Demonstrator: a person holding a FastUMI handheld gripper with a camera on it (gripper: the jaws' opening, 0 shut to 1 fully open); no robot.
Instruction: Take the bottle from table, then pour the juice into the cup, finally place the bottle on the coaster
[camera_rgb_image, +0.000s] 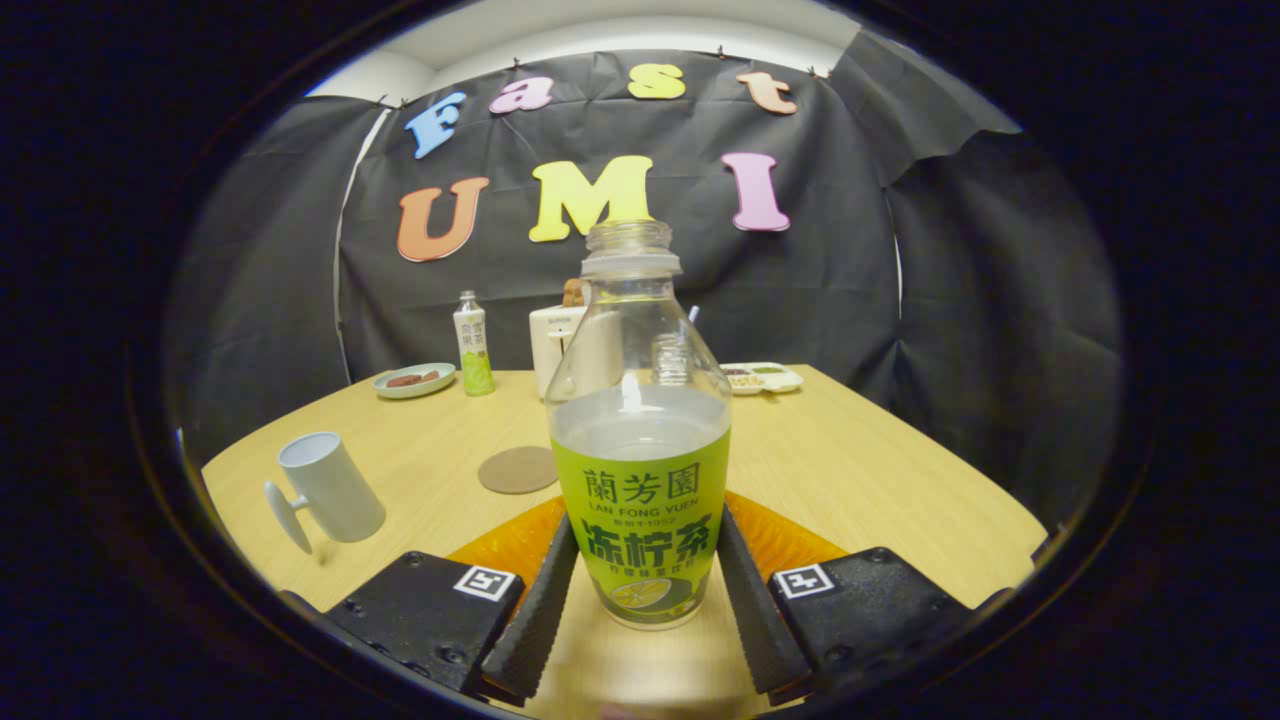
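Observation:
A clear, uncapped bottle (640, 440) with a green label, about half full of pale juice, stands upright between my fingers. My gripper (648, 525) is shut on it, both fingers pressing on the label's lower sides. Whether the bottle's base rests on the table (860, 470) or hangs just above it I cannot tell. A white cup (330, 487) with a handle sits to the left of my fingers, its mouth facing up. A round brown coaster (517, 469) lies beyond the left finger, between the cup and the bottle.
An orange mat (500, 545) lies behind the bottle's base. At the table's far side stand a small green-labelled bottle (473, 355), a plate with food (414, 380), a white jug-like appliance (553, 345) and a white snack tray (765, 377).

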